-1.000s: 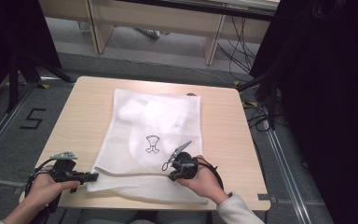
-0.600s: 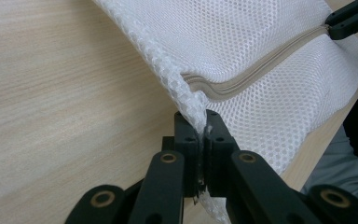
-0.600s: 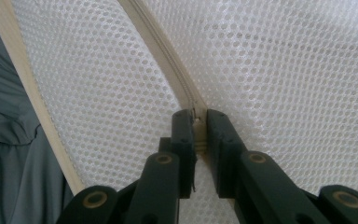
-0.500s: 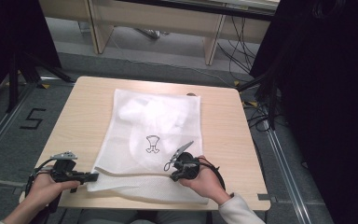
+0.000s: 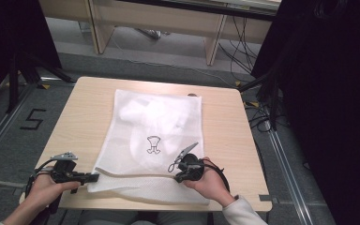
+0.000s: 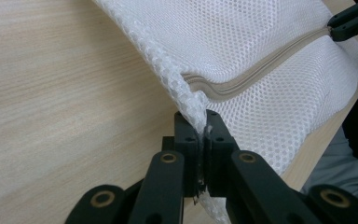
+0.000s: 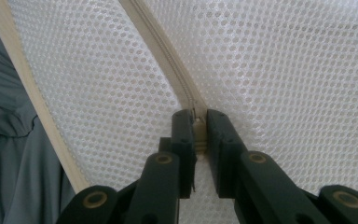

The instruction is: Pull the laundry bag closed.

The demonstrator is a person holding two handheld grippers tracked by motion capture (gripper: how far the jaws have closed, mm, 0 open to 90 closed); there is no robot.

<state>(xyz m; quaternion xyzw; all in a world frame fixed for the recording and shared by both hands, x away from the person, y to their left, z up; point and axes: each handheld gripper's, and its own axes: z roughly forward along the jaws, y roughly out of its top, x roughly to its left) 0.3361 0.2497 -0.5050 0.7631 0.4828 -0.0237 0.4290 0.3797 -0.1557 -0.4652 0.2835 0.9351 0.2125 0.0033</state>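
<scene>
A pale wooden bench (image 5: 93,108) carries a white mesh laundry bag (image 5: 159,126), which lies flat over its middle and reaches down to the near edge. Something white sits inside the bag toward 12 o'clock, and a small black printed mark (image 5: 153,144) shows on the mesh near its centre. Around the bench are grey floor, a number 5 (image 5: 33,119) marked on the floor at 9 o'clock, wooden furniture legs at 12 o'clock and cables trailing off at 2 o'clock. Nothing else lies on the bench to get in the way.

The beige zipper (image 6: 261,70) runs across the bag's near end, from its 7 o'clock corner toward 5 o'clock. The left gripper (image 5: 93,176) is at that 7 o'clock corner; in the left gripper view its jaws are pressed together on the mesh corner (image 6: 196,109) just beside the zipper's end, lifting the fabric slightly. The right gripper (image 5: 177,168) is at 5 o'clock on the bag, on the zipper line. In the right gripper view its jaws are nearly closed, pinching the zipper pull (image 7: 199,130), with the zipper track running away toward 11 o'clock.
</scene>
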